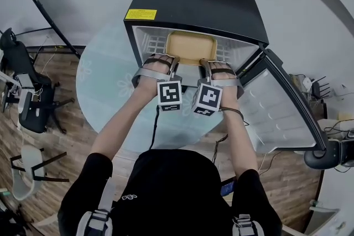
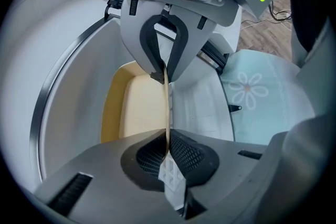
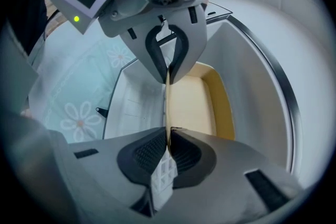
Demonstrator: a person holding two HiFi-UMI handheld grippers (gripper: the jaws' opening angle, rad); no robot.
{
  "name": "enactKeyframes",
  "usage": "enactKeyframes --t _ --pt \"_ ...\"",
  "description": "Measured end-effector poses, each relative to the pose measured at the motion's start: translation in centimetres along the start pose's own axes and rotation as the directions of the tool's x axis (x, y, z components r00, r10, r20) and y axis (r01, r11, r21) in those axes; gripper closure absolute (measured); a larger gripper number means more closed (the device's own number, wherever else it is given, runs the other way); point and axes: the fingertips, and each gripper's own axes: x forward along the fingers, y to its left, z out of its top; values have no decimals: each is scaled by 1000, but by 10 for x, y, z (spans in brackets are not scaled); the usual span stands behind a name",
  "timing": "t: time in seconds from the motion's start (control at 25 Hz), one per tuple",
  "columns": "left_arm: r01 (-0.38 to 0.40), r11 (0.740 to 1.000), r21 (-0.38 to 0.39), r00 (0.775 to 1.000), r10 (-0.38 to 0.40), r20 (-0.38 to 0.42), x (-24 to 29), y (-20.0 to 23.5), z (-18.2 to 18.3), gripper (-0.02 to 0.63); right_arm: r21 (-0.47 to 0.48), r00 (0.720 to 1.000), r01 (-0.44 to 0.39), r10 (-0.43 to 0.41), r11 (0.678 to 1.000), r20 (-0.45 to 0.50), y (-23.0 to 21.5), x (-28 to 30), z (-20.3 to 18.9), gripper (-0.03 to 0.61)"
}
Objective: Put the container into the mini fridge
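Observation:
A shallow tan container (image 1: 191,46) sits in the mouth of the black mini fridge (image 1: 193,0), partly past the opening. Both grippers hold its near rim side by side. My left gripper (image 1: 175,67) is shut on the thin rim, which runs straight between its dark pads (image 2: 186,155). My right gripper (image 1: 203,67) pinches the same rim a little further along. The left gripper view shows the container's tan floor (image 2: 139,107) left of the rim and the right gripper (image 2: 165,73) ahead. In the right gripper view the container (image 3: 191,102) lies to the right, with the left gripper (image 3: 168,78) ahead.
The fridge door (image 1: 276,113) stands open to the right, its white shelved inside facing me. The fridge rests on a round glass table (image 1: 105,80) with a flower print. A black office chair (image 1: 25,91) and a pale chair (image 1: 27,174) stand left; cables (image 1: 315,85) lie right.

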Motion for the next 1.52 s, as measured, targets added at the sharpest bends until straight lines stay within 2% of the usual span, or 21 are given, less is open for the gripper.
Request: enactKeyframes --t 0.64,0.88,1.28,1.52 --pt "6 1000 -19 1000 -6 13 43 -2 -6 575 24 999 -53 53 998 -2 4 44 -10 548" --pt "-21 999 -41 1000 22 19 49 1 -8 560 49 1000 -6 6 999 7 -1 49 -14 538" --pt "-95 992 -82 995 98 36 51 14 -7 488 59 1000 26 -27 998 13 -9 51 -13 463" --pt "-117 988 -100 992 121 37 49 16 -10 465 65 998 56 -57 996 22 -11 48 -11 444"
